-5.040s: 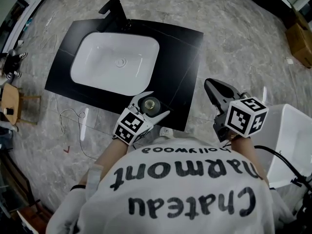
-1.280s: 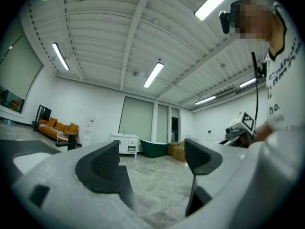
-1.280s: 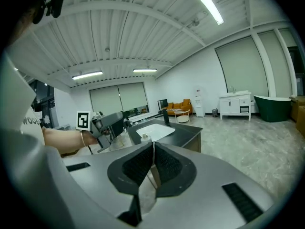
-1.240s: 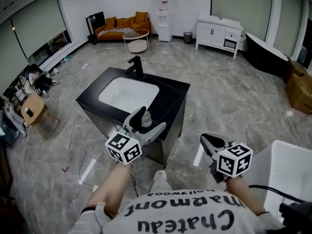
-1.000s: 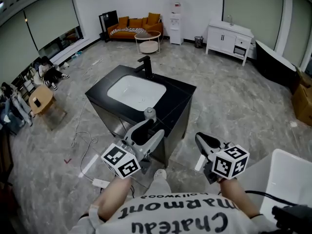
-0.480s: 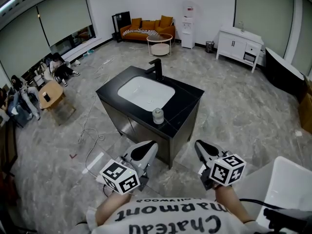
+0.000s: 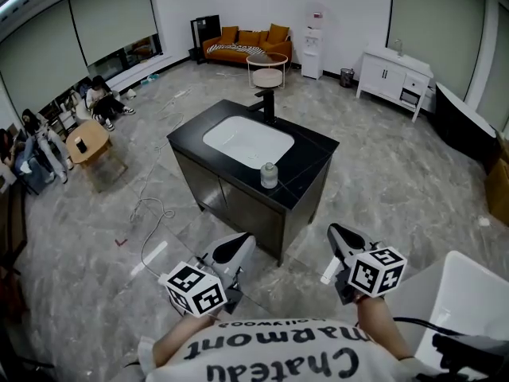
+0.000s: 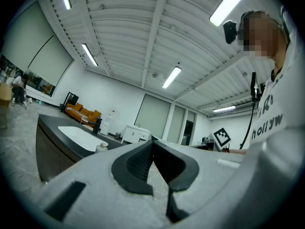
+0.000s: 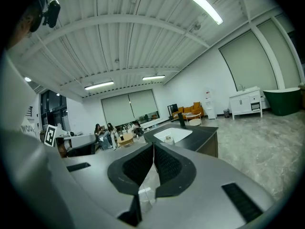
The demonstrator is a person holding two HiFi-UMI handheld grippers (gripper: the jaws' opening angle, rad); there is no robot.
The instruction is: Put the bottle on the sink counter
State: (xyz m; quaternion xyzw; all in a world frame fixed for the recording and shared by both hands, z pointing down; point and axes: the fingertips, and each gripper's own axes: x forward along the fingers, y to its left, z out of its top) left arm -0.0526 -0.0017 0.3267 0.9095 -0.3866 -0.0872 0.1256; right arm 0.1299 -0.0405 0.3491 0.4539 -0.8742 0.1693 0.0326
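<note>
Bottle (image 7: pixel 269 175) on surface (image 7: pixel 312 157), 5 o'clock of sink (image 7: pixel 248 140): looks light, likely slippery; pinch mid-body. Pressed together, empty: left hand-held gripper (image 7: pixel 236 247), right hand-held gripper (image 7: pixel 340 239).

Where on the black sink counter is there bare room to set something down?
The widest bare patch of the sink counter is the strip between the basin and its right edge, past the bottle. The front rim left of the bottle is narrow; the faucet crowds the far side.

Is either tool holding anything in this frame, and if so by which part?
Nothing is held. The left tool and the right tool are both shut with nothing between them. The bottle stands free on the sink counter, apart from both.
</note>
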